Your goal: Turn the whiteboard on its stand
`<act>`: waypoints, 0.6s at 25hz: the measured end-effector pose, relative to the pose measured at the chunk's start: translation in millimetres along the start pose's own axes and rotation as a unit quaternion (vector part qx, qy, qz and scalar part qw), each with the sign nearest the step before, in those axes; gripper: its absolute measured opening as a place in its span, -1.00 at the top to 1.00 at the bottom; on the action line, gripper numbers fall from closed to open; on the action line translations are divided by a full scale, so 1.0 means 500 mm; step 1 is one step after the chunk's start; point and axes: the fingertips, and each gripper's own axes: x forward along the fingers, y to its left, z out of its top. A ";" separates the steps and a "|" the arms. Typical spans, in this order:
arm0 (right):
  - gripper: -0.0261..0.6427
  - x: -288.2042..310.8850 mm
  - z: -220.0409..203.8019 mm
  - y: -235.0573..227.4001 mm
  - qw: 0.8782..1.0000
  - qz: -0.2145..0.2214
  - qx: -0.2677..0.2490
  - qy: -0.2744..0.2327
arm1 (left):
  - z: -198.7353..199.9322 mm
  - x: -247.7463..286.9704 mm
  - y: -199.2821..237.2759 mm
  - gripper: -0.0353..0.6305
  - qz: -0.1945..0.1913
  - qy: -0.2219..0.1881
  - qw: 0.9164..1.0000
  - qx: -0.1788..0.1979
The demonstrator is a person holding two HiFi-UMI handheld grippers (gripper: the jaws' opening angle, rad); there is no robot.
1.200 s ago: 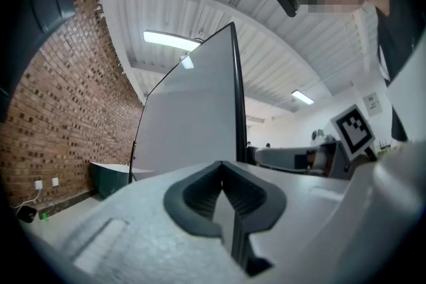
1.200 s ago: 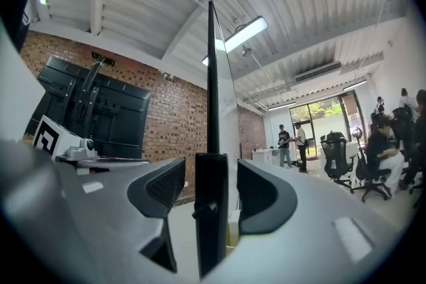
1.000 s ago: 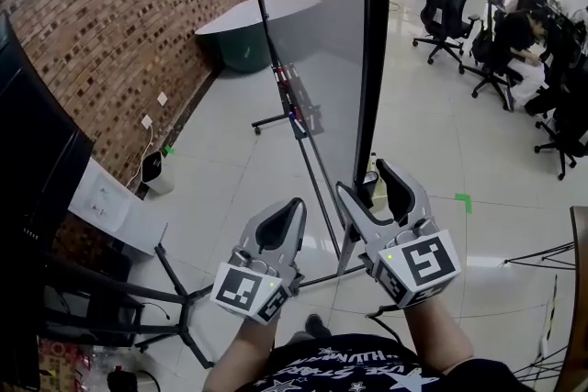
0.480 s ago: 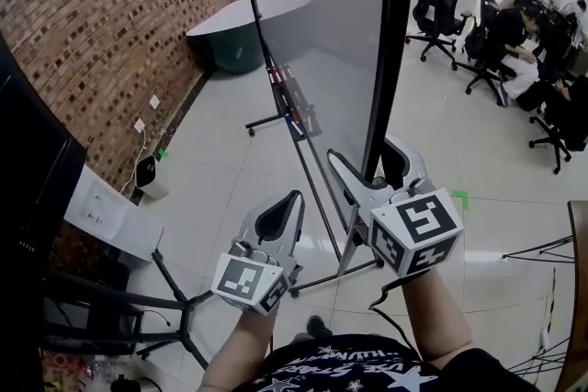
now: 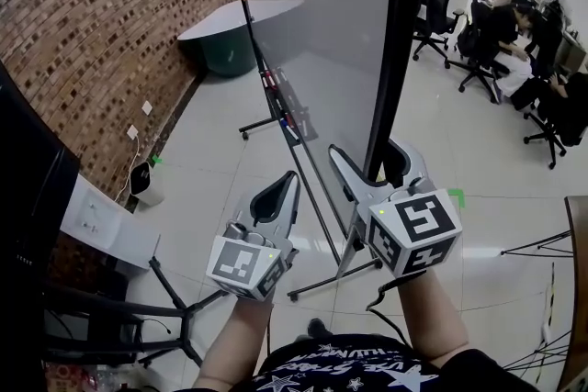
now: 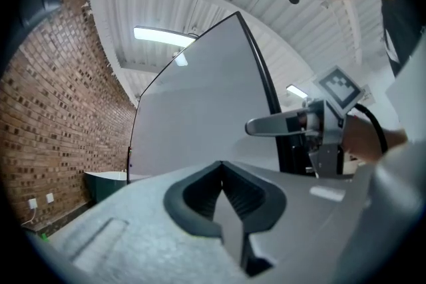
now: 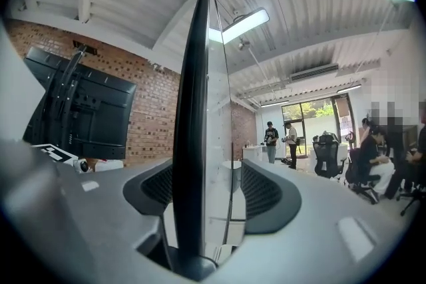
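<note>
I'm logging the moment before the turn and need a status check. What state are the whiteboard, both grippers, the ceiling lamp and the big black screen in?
Whiteboard: upright, its black side edge between the right gripper's jaws.
Right gripper: open, straddling that edge.
Left gripper: shut, empty, not touching the board.
Ceiling lamp: lit.
Big screen: dark.

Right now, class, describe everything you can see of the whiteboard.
The whiteboard is a tall, pale grey panel with a black frame edge, standing upright on a thin metal stand. A narrow tray low on its face holds markers. The right tool straddles its black edge, jaws apart; the left tool is clear of it.
</note>
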 end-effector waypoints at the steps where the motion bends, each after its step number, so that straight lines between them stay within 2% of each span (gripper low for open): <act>1: 0.04 0.004 0.001 0.000 1.000 0.000 -0.002 0.004 | -0.001 0.004 0.001 0.88 -0.002 0.001 1.000 -0.001; 4: 0.24 0.010 -0.001 0.003 1.000 -0.001 -0.007 0.016 | -0.013 0.012 -0.001 0.88 -0.015 -0.005 1.000 -0.004; 8: 0.71 0.007 -0.004 0.000 0.999 -0.024 -0.031 0.024 | -0.019 0.015 -0.006 0.88 -0.016 0.006 1.000 -0.007; 15: 0.74 0.004 -0.007 -0.006 0.997 -0.044 -0.049 0.030 | -0.019 0.017 -0.014 0.88 -0.023 0.002 1.000 -0.011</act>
